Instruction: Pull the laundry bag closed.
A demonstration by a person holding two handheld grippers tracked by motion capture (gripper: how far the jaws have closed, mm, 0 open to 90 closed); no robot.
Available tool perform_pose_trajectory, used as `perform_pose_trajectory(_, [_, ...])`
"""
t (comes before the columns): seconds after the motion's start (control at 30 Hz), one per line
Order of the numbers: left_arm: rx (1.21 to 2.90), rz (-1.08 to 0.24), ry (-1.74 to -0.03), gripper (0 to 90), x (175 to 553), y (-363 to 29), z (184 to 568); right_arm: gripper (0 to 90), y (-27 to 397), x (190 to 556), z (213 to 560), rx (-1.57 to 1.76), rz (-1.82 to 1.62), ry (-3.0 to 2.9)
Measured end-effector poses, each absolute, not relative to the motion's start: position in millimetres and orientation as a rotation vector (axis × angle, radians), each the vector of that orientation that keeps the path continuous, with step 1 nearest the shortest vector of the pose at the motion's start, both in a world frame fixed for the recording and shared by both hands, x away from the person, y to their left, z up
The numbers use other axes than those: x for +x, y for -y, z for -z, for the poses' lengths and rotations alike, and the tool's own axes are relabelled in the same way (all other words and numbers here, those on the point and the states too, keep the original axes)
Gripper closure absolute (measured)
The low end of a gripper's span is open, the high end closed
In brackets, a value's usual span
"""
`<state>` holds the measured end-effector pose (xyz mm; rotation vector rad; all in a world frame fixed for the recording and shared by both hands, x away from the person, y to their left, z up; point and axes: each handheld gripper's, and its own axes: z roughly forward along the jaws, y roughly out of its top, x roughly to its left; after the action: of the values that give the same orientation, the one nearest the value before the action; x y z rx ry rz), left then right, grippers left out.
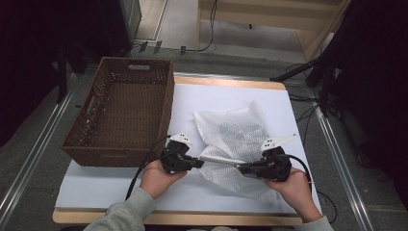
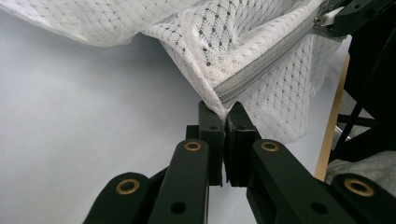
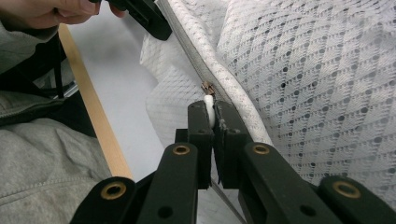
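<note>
Left tool clamped on the zipper's end, right tool clamped on its white pull tab. Mesh bag near the surface's front edge, zipper taut between both tools, parallel to that edge.

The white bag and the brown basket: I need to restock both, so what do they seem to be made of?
The white bag looks like soft synthetic mesh: a diamond pattern of holes, limp folds, matte, with a grey zipper and a white pull tab, probably plastic. The brown basket looks woven, wicker or rattan, perhaps an imitation: a dark, open weave with cut handle slots.
</note>
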<state>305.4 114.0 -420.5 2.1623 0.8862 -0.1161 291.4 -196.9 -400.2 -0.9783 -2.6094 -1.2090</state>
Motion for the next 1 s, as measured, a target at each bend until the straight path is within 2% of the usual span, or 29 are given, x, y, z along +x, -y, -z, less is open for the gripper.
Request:
perform_pose_trajectory(0.37, [2.160, 0.106, -0.881, 87.9, 305.1, -115.8, 417.6, 87.8, 216.8, 289.3, 399.9, -1.031, 1.225, 2.593])
perform_pose_trajectory(1.0, [2.168, 0.090, -0.886, 87.9, 305.1, -115.6, 418.0, 87.8, 218.3, 288.8, 400.0, -1.030, 1.215, 2.594])
